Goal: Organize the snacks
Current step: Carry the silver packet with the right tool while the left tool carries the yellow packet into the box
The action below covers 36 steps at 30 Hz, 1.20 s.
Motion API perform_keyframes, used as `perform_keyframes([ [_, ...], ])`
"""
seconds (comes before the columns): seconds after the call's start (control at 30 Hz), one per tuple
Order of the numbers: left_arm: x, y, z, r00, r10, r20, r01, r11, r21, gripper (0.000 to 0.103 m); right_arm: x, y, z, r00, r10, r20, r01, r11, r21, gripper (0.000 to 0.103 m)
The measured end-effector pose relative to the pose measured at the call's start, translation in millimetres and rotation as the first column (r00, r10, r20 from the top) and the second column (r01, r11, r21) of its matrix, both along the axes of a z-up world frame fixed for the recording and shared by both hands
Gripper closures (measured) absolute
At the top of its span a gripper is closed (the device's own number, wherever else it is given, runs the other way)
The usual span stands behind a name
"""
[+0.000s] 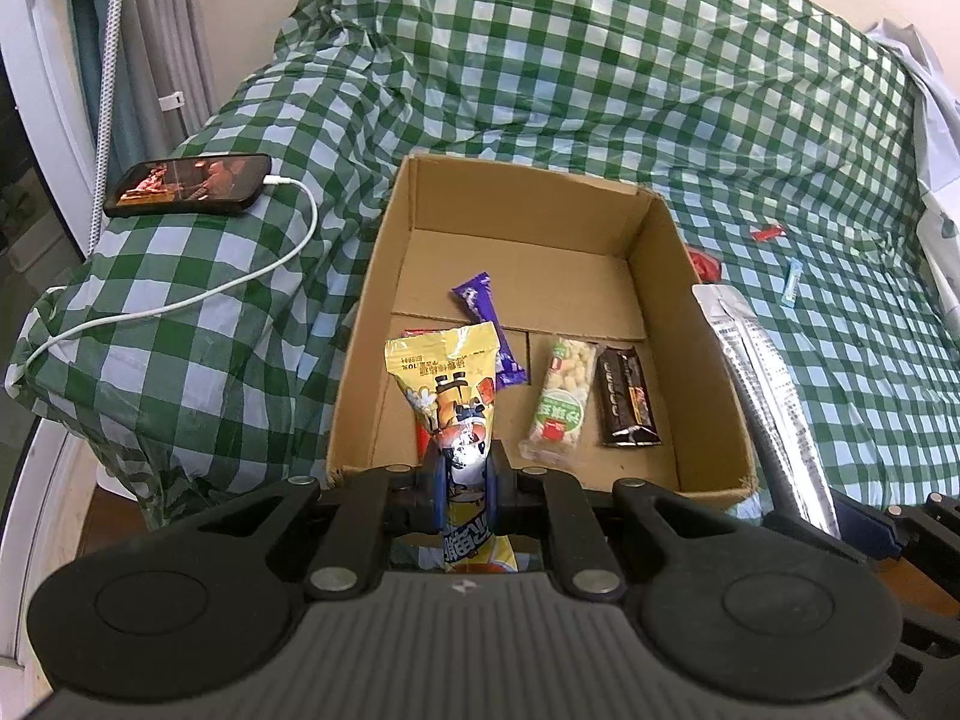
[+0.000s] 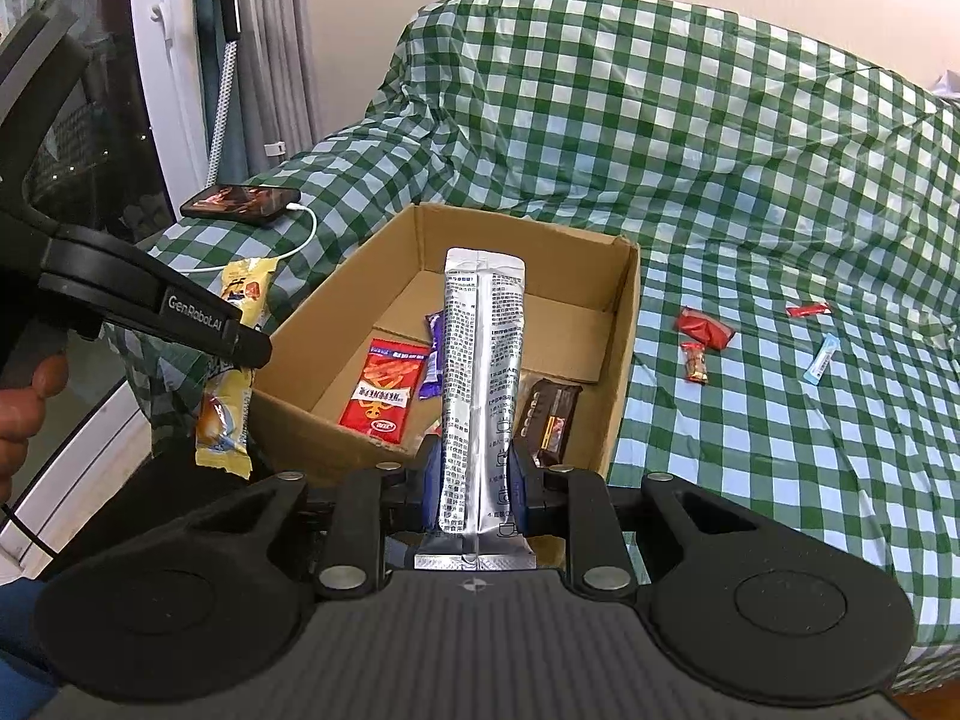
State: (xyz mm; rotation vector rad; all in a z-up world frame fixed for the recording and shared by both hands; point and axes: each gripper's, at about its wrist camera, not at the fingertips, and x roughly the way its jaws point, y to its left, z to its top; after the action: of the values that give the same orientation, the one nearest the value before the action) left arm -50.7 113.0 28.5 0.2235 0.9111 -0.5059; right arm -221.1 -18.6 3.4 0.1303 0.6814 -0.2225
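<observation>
An open cardboard box (image 1: 654, 252) (image 2: 624, 324) sits on a green checked cloth. Inside lie a purple bar (image 1: 486, 324), a green-white bar (image 1: 555, 402), a dark chocolate bar (image 1: 627, 402) (image 2: 549, 420) and a red packet (image 2: 384, 390). My left gripper (image 1: 465, 474) is shut on a yellow snack packet (image 1: 447, 378) (image 2: 231, 384), held over the box's near edge. My right gripper (image 2: 474, 480) is shut on a long silver sachet (image 2: 480, 372) (image 1: 762, 384), held upright at the box's near edge.
Loose snacks lie on the cloth right of the box: a red packet (image 2: 705, 327), a small red-brown one (image 2: 695, 362), a red stick (image 2: 809, 310) and a light blue stick (image 2: 819, 358) (image 1: 792, 282). A phone (image 1: 189, 183) with a white cable lies left.
</observation>
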Motion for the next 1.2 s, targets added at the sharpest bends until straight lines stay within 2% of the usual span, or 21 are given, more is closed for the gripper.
perform_keyframes([
  [0.33,26.9,-1.8,-3.3,0.999,0.035,-0.008,-0.035,0.999,-0.001,0.090,23.0,-6.7,2.8,1.000,0.008,-0.022,-0.008,1.000,-0.004,0.079],
  [1.2,93.7,-43.4,-39.1,0.997,0.051,-0.057,-0.048,0.997,0.053,0.090,104.0,-42.9,-36.6,0.992,0.007,-0.128,-0.003,1.000,0.030,0.079],
])
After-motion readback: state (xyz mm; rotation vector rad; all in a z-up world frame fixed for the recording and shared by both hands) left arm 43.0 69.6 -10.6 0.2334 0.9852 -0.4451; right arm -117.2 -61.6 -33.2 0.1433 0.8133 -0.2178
